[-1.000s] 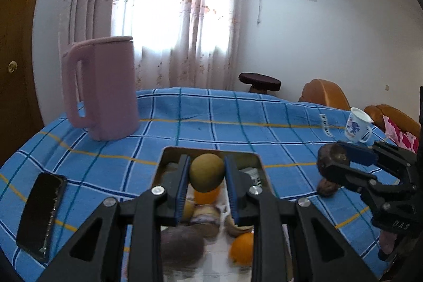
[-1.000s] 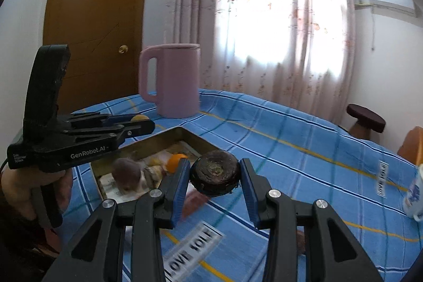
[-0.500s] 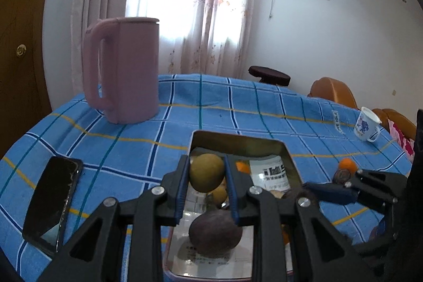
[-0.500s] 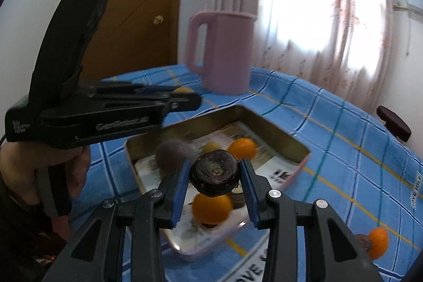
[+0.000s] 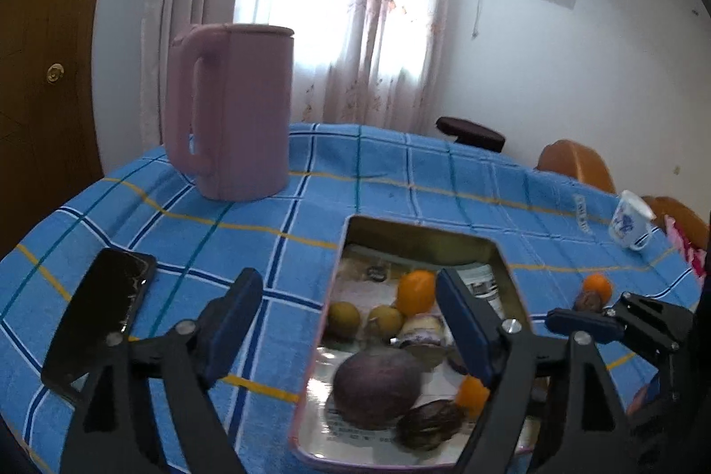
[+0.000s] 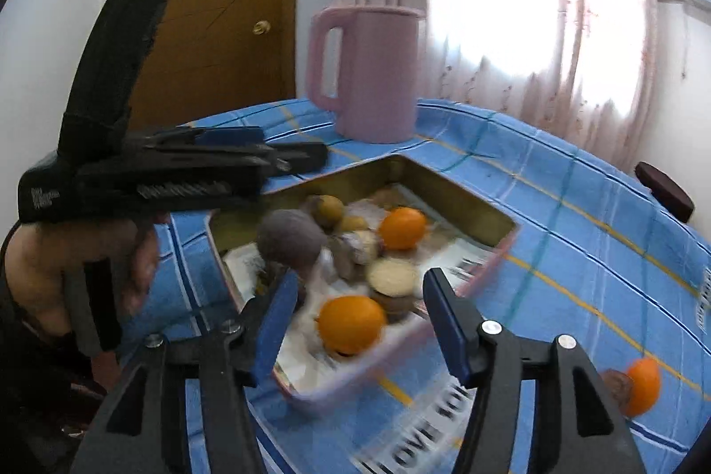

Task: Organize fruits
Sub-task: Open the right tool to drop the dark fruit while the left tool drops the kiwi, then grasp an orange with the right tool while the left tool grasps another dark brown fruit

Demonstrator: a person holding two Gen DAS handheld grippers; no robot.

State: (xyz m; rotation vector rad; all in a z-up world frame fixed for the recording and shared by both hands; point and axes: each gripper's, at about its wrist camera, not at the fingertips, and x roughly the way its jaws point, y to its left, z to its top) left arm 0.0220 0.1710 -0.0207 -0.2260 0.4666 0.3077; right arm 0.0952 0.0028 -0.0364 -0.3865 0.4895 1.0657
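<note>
L gripper (image 5: 351, 312) spread wide, nothing between pads, hanging over near-left part of metal tin (image 5: 426, 236) on blue checked tablecloth (image 5: 311, 181). R gripper (image 6: 360, 312) also spread wide, empty, over near corner of the tin (image 6: 453, 181). In the R view the L gripper (image 6: 293, 158) shows side-on, held by a hand (image 6: 80, 265).

Fruit in tin, L view: big purple fruit (image 5: 377, 383) near front, dark wrinkled fruit (image 5: 429, 423) just beside it at front edge, small orange (image 5: 473, 389) next to R-side pad, another orange (image 5: 415, 292) further back, two yellow-green fruits (image 5: 344, 316) side by side near L wall, a pale cut piece (image 5: 422, 329) in the middle. Printed paper lines the tin bottom.

Outside tin: one orange (image 5: 597, 285) touching a brown fruit (image 5: 586, 300) on cloth to the R, well apart from tin.

Also on the table: pink jug (image 5: 231, 109) behind tin, black phone (image 5: 100, 314) at L, white-blue cup (image 5: 629, 227) far R.

R view is motion-blurred.
</note>
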